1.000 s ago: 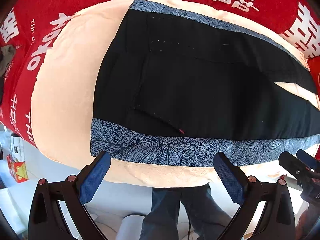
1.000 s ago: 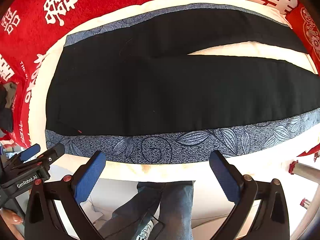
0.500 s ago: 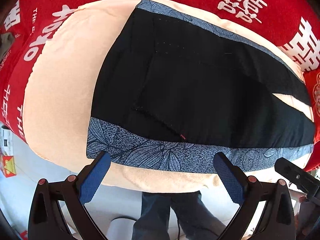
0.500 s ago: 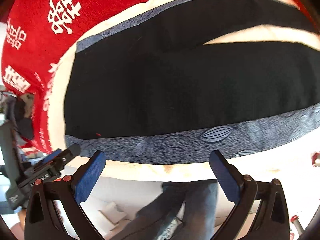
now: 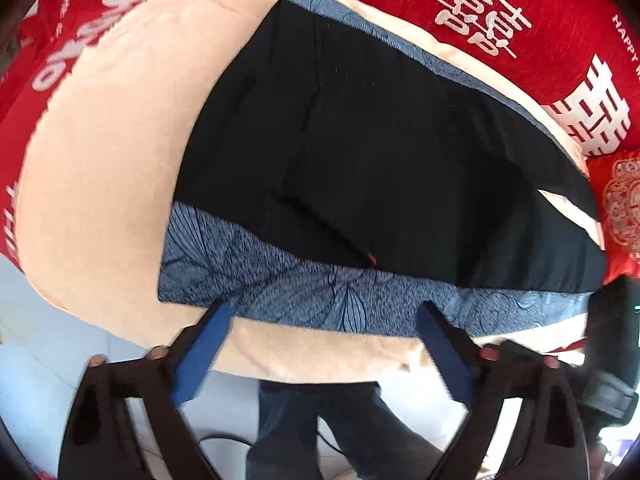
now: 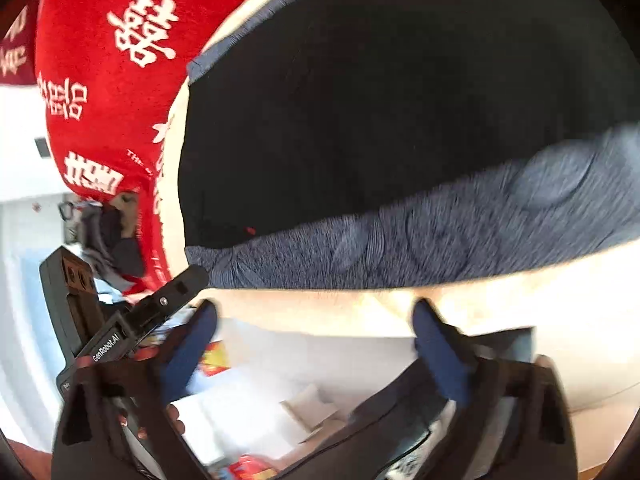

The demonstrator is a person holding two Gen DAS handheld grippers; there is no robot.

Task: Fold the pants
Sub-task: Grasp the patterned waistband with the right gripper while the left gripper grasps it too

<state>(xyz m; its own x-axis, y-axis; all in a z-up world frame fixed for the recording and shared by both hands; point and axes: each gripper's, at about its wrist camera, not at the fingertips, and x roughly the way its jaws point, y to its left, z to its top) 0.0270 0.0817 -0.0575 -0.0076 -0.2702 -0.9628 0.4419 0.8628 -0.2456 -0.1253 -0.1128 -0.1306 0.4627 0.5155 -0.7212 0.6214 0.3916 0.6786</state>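
Black pants (image 5: 380, 168) with blue leaf-patterned side bands (image 5: 320, 292) lie flat on a cream blanket (image 5: 108, 160), waist at the left. My left gripper (image 5: 324, 312) is open and empty, its blue fingertips at the near patterned band below the waist. My right gripper (image 6: 312, 312) is open and empty, just short of the near patterned band (image 6: 400, 240) of the pants (image 6: 380, 100), close to the waist end. The left gripper's body (image 6: 120, 320) shows at the right wrist view's left side.
A red cover with white characters (image 5: 520, 40) surrounds the cream blanket (image 6: 480, 312). The blanket's near edge drops to a pale floor (image 5: 60, 320), where the person's jeans legs (image 5: 320, 432) stand. Boxes and clutter (image 6: 260, 420) lie below the edge.
Both grippers have moved in closer to the near patterned band. The right gripper has swung left toward the waist end, beside the left gripper. Both stay open.
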